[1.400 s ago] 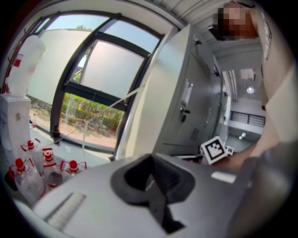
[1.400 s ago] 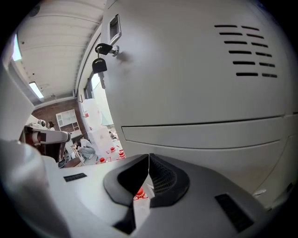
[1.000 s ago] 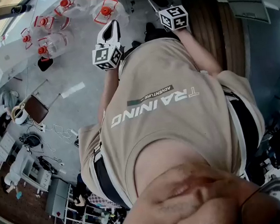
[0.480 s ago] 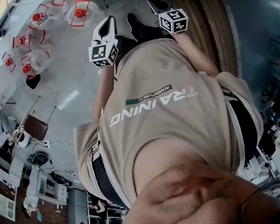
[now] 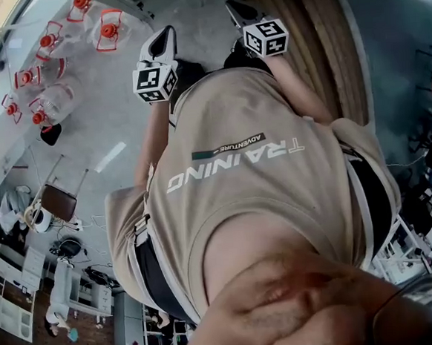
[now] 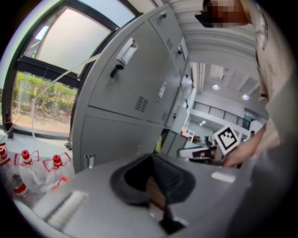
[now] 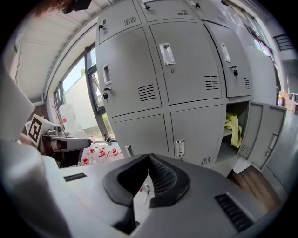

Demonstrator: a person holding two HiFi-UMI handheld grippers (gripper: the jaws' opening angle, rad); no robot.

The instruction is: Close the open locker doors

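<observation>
A bank of grey lockers (image 7: 186, 69) fills the right gripper view. Its lower right compartment stands open, the door (image 7: 266, 135) swung out to the right and a yellow-green cloth (image 7: 233, 126) hanging inside. The other doors in view are closed. My right gripper (image 7: 149, 160) is shut and empty, well short of the lockers. My left gripper (image 6: 151, 160) is also shut on nothing and sees the lockers (image 6: 135, 88) at a slant. In the head view both grippers, left (image 5: 166, 33) and right (image 5: 231, 6), are held out ahead of my torso above the floor.
Several large water bottles with red caps (image 5: 43, 55) stand on the grey floor to my left, and also show as bottles (image 6: 28, 165) in the left gripper view. A wooden floor strip (image 5: 317, 41) runs on the right. A brown chair (image 5: 58, 203) stands behind me on the left.
The head view has swung a little, so the bottles and floor slid across it. Both grippers stay shut and held out in front of my chest.
</observation>
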